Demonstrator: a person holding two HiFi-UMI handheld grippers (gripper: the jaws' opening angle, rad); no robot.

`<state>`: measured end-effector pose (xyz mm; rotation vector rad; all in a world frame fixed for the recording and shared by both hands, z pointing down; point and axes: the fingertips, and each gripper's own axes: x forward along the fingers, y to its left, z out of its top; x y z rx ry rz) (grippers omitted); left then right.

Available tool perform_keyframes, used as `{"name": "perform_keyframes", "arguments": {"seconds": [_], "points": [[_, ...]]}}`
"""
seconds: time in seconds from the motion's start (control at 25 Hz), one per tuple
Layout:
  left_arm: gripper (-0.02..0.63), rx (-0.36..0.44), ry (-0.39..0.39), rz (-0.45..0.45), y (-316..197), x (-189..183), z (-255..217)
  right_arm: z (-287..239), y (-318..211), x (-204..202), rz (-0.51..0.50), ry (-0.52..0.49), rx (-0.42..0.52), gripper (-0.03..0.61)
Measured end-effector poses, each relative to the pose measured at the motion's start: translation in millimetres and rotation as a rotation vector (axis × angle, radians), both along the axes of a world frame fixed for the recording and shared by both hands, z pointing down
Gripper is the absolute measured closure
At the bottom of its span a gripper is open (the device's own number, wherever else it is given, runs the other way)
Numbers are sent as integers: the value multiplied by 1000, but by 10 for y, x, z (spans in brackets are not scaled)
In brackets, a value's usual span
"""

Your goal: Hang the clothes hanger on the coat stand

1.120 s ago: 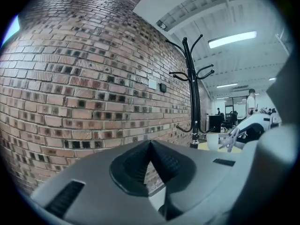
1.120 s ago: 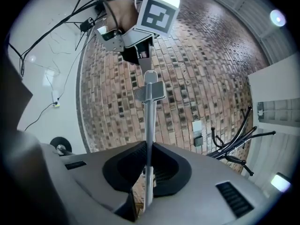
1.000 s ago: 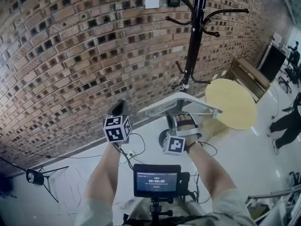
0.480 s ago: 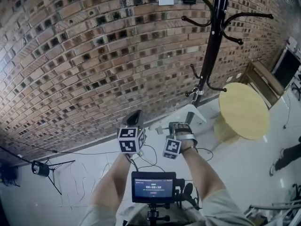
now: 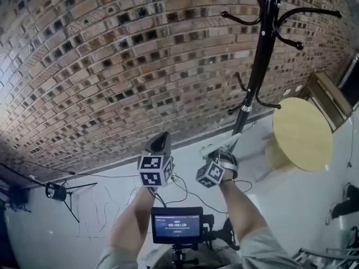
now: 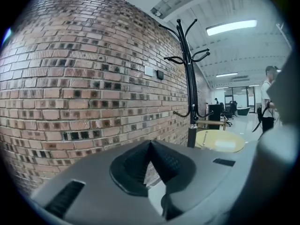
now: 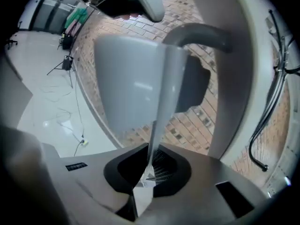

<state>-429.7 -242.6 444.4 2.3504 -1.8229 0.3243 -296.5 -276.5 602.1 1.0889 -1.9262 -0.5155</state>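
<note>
The right gripper (image 7: 149,172) is clamping a thin edge of the clothes hanger (image 7: 136,88), seemingly light, stiff and slippery, well below the coat stand (image 5: 263,55) hooks, while the left gripper (image 6: 150,146) is waiting closed and empty.

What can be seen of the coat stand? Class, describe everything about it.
The coat stand is a slim black pole, seemingly metal, standing upright before the brick wall and beside a round yellow table. Long curved hooks branch out near its top, and shorter ones sit lower, just above a silvery collar. All visible hooks are bare. Its base is hidden.
</note>
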Motion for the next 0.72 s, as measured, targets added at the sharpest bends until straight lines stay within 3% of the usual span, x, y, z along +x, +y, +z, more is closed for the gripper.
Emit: {"name": "perform_keyframes", "arguments": {"seconds": [0.2,0.36,0.6,0.72], "points": [[603,21,21,19,0,116,-27,-233,147,107,29,80,127,568],[603,49,58,41,71,162,-165,-603,319,116,-30,299,236,569],[603,87,93,14,295,-146,-304,-746,441,4,-87,613,206,569],[603,96,97,-20,433,-396,-325,-597,504,-202,-135,712,130,569]]}}
